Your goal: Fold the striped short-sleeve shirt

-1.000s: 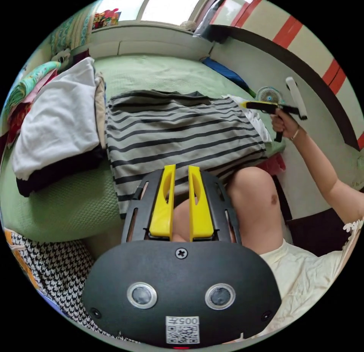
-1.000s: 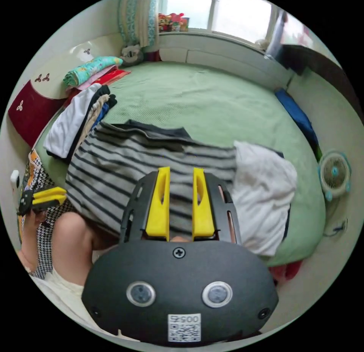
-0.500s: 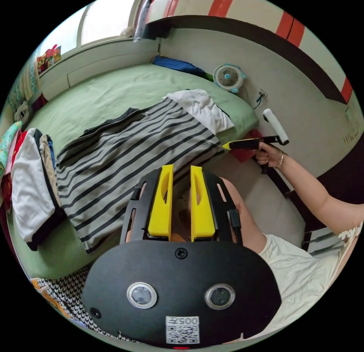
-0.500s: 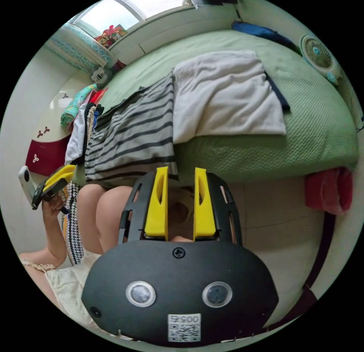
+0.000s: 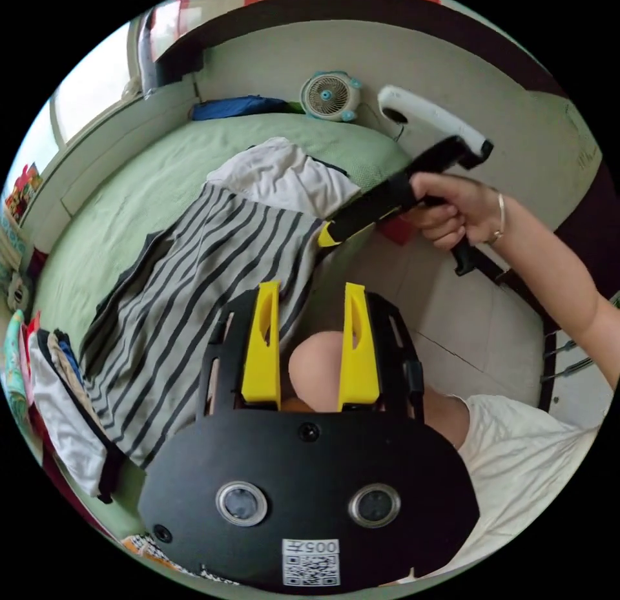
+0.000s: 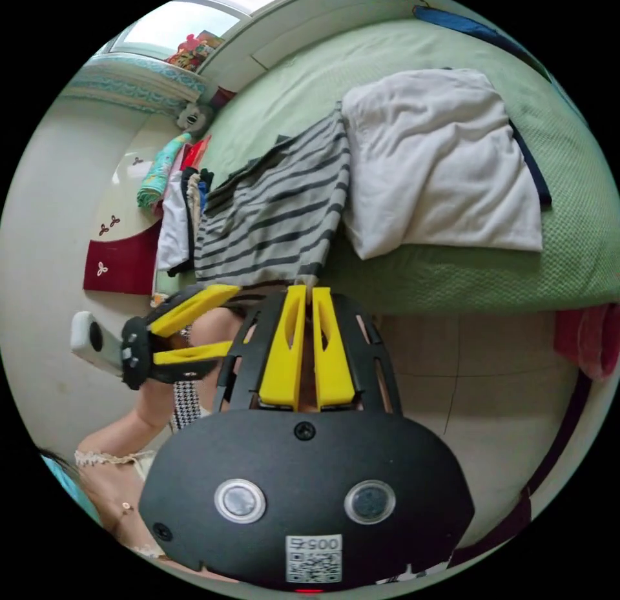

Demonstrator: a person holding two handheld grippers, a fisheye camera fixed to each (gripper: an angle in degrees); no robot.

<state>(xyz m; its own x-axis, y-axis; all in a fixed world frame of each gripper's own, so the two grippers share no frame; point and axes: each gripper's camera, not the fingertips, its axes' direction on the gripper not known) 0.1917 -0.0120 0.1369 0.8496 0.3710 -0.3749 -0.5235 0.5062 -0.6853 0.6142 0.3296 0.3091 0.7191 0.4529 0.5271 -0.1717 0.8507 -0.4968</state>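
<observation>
Right gripper view: the right claw (image 6: 309, 296) has its yellow jaws nearly together at the near hem of the one grey-and-black striped shirt (image 6: 278, 206) — whether they pinch it, I cannot tell. The shirt lies on the green bed (image 6: 452, 283), one white garment (image 6: 439, 174) to its right. The left claw (image 5: 309, 293) stands apart, empty, near the hem.

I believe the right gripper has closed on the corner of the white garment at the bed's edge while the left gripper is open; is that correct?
Not quite: the right gripper has closed on the corner of the striped shirt, not the white garment, which lies beside it. The right gripper view shows this. The left gripper is indeed open.
</observation>
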